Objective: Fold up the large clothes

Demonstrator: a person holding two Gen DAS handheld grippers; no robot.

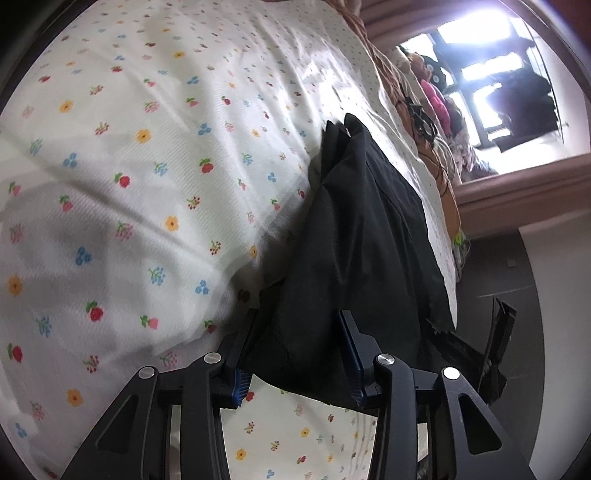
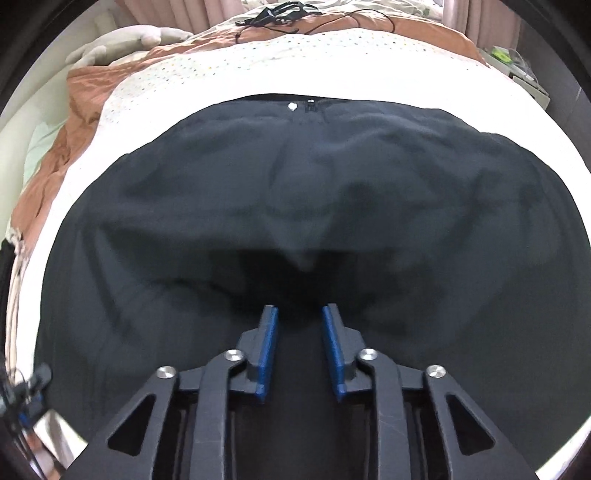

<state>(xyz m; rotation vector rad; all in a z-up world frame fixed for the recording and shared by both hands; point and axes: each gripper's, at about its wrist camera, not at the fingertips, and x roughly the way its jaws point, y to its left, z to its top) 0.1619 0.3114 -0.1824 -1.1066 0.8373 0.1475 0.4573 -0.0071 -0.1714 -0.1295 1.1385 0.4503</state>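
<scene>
A black garment lies spread on the bed, its waistband with a white button and a zip at the far side. My right gripper points down onto its near part. The blue pads stand a little apart, their inner faces bare, so it is open. Creases run toward the tips. In the left wrist view the same garment stretches away as a long dark strip over the floral sheet. My left gripper is shut on its near end, which fills the gap between the fingers.
A brown blanket, a pale plush toy and a black cable lie at the far end of the bed. Soft toys sit by a bright window. Dark floor lies past the bed's edge.
</scene>
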